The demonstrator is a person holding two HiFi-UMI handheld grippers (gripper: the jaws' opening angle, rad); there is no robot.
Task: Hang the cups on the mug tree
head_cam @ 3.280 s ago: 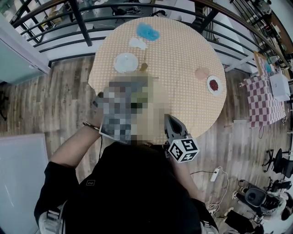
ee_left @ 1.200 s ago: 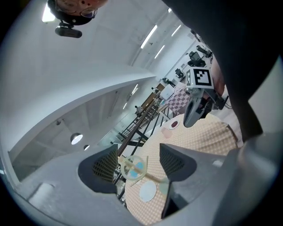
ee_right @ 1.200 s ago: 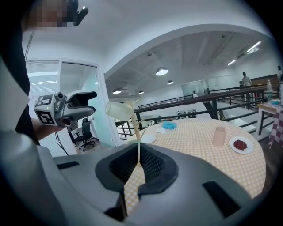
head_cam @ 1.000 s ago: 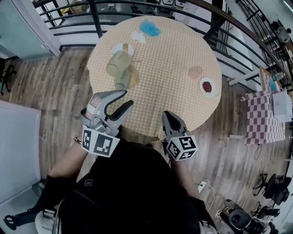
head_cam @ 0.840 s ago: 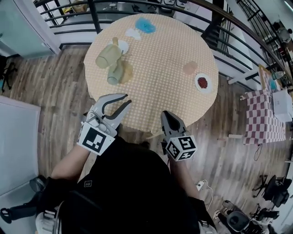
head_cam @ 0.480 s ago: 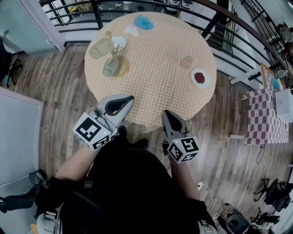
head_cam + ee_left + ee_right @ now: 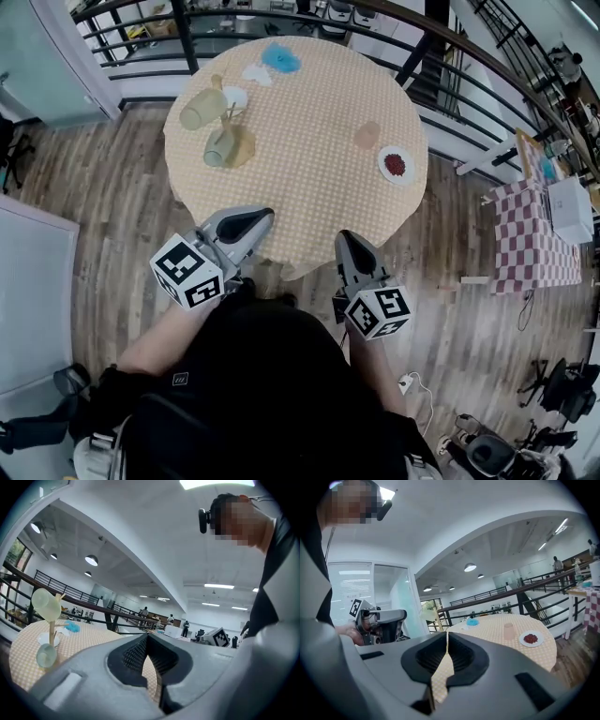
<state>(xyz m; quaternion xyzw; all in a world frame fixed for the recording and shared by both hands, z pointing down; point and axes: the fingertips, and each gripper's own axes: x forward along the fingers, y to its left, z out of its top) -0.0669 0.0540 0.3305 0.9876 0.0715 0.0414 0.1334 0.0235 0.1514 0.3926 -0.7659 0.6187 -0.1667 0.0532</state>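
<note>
Two pale green plastic cups (image 7: 202, 110) look hung on the slim wooden mug tree (image 7: 230, 120), well ahead and left of the left gripper (image 7: 264, 215). Likely one left: beige tumbler (image 7: 367, 135) standing on the checked round table (image 7: 309, 187), ahead of the right gripper (image 7: 345, 236). Both grippers have jaws closed with nothing between them.

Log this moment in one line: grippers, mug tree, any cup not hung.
left hand-held gripper: shut, empty | right hand-held gripper: shut, empty | mug tree: two green cups hung | pink cup: on table, not hung
</note>
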